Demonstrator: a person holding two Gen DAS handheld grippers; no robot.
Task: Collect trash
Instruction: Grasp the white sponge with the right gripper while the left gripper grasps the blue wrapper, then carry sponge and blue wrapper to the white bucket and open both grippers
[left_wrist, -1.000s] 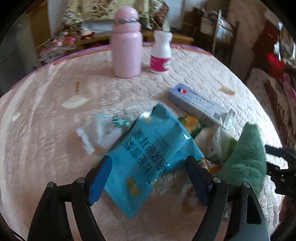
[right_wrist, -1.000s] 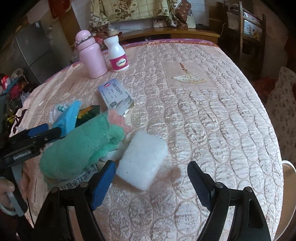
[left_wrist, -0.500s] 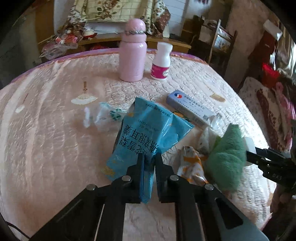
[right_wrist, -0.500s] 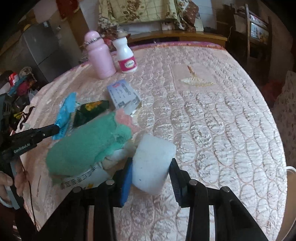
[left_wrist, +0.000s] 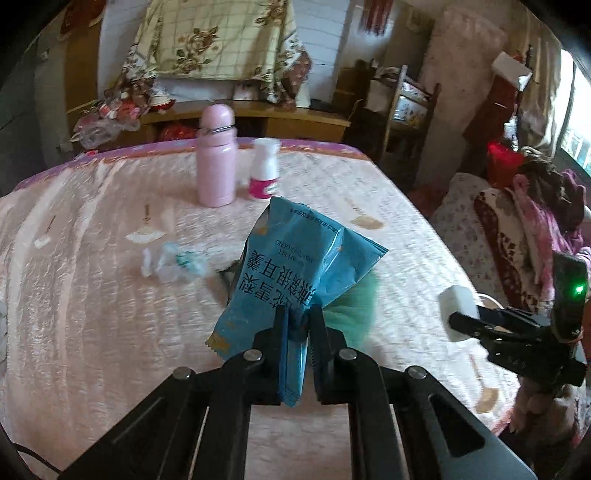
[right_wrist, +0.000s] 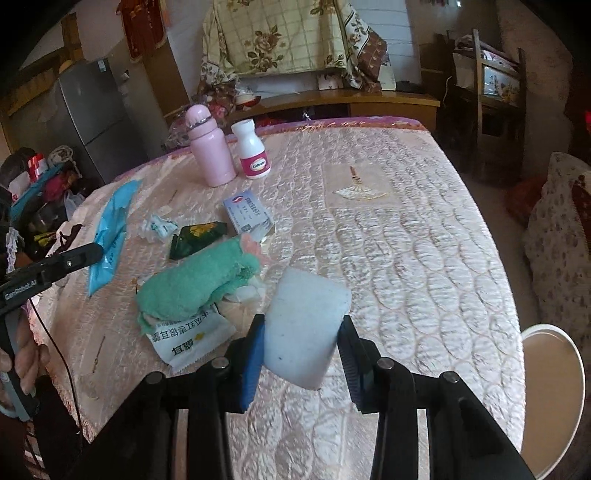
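Observation:
My left gripper (left_wrist: 298, 325) is shut on a blue snack wrapper (left_wrist: 295, 262) and holds it above the table; it also shows in the right wrist view (right_wrist: 110, 229). My right gripper (right_wrist: 301, 332) is shut on a white foam block (right_wrist: 304, 328), lifted off the table, also seen at the right of the left wrist view (left_wrist: 456, 306). On the table lie a crumpled white wrapper (right_wrist: 157, 227), a dark green packet (right_wrist: 197, 238), a white sachet (right_wrist: 188, 338), a green towel (right_wrist: 195, 284) and a blue-white medicine box (right_wrist: 247, 214).
A pink bottle (right_wrist: 208, 151) and a white pill bottle (right_wrist: 253, 151) stand at the table's far side on the pink quilted cloth (right_wrist: 406, 240). A white bin (right_wrist: 550, 387) stands off the table's right edge. A chair (right_wrist: 495, 99) is at the back right.
Both grippers closed, the left on the blue wrapper and the right on the foam block, and both lifted their loads off the table.

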